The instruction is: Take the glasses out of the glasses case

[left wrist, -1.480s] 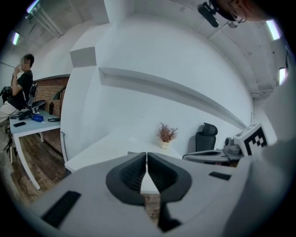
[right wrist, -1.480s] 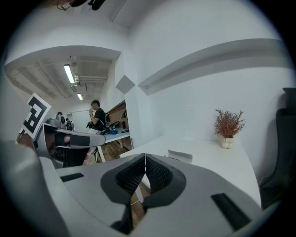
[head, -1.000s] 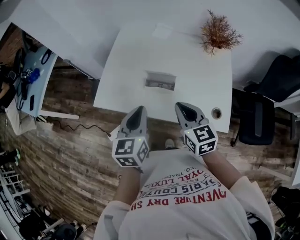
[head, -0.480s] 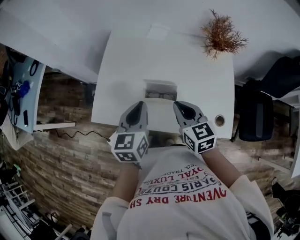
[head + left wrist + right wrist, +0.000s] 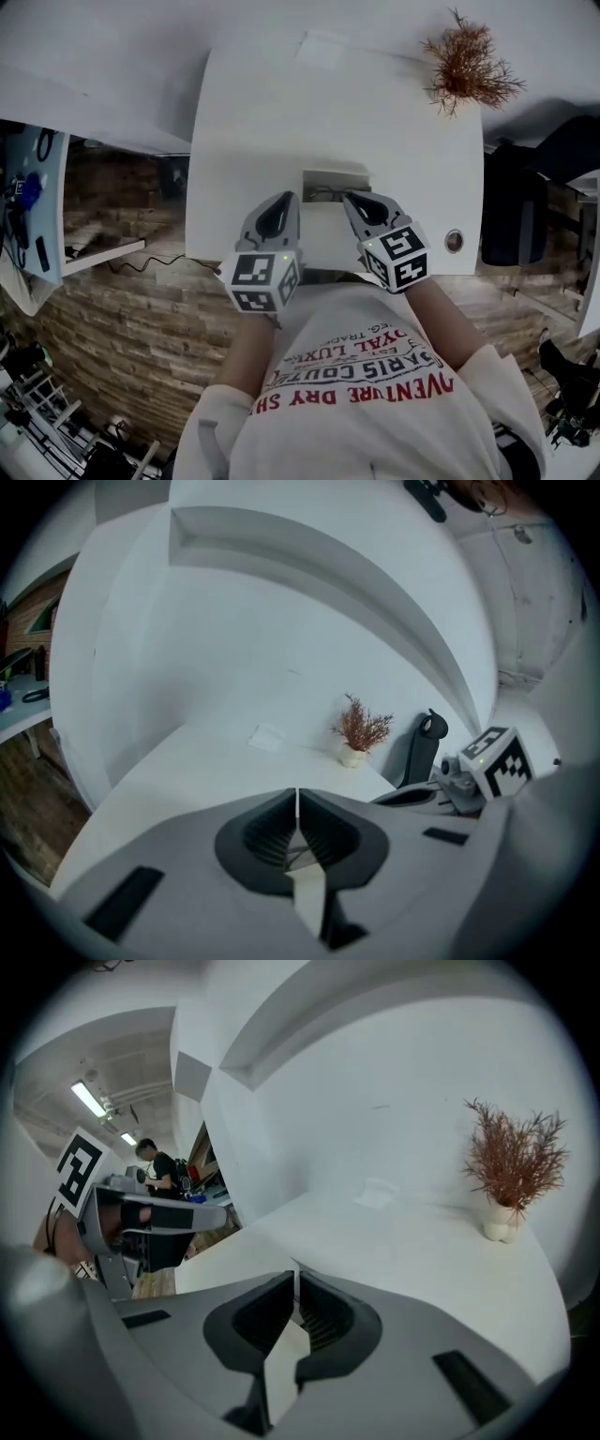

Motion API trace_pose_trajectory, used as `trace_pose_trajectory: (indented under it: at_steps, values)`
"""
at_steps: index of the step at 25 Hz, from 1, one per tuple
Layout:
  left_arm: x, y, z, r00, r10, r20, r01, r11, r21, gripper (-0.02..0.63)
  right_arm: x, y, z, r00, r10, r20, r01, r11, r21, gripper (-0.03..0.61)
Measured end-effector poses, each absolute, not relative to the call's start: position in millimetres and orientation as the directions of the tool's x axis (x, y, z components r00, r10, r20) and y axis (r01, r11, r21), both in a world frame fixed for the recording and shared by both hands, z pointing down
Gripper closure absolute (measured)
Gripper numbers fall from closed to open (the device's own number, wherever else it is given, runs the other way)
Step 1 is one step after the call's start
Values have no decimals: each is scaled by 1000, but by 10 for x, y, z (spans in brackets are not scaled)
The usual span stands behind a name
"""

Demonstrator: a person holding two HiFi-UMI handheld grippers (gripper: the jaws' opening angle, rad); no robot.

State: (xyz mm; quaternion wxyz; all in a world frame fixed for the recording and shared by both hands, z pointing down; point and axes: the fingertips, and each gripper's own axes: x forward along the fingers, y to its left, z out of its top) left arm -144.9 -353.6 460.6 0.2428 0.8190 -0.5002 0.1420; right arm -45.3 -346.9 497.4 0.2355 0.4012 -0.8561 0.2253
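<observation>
The white glasses case (image 5: 332,177) lies open on the white table (image 5: 253,122), a little back from its near edge. A dark bit of the glasses (image 5: 325,195) shows inside it. My left gripper (image 5: 287,198) hovers at the case's near left corner with its jaws shut and nothing in them. At the near right corner my right gripper (image 5: 349,198) is shut and empty too. Both gripper bodies cover the case's front part. In the left gripper view the jaws (image 5: 297,794) meet, as they do in the right gripper view (image 5: 295,1270); neither view shows the case.
A dried reddish plant in a small white pot (image 5: 468,67) (image 5: 360,729) (image 5: 512,1171) stands at the table's far right corner. A white card (image 5: 323,48) (image 5: 267,737) (image 5: 376,1192) lies at the far edge. A cable hole (image 5: 454,241) sits near right. A black chair (image 5: 511,211) is beside the table.
Both grippers have moved forward over the table's near edge, from short of the case to its near corners. They stay shut. The case has not moved.
</observation>
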Motion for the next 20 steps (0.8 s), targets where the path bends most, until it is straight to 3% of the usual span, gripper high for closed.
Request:
trace_pose_trajectory:
  at_steps: [8, 11, 20]
  values:
    - [-1524, -3692, 4934, 491, -695, 525, -871, -395, 292, 601, -597, -3529, 5439, -501, -458, 734, -731, 678, -76, 561]
    - [-1483, -3679, 5023, 506, -675, 538, -863, -402, 306, 601, -610, -3529, 5565, -474, -415, 777, -687, 726, -31, 480]
    - [-1346, -3633, 5224, 547, -617, 566, -836, -434, 336, 601, -559, -3600, 5846, -396, -330, 857, -590, 807, 39, 479]
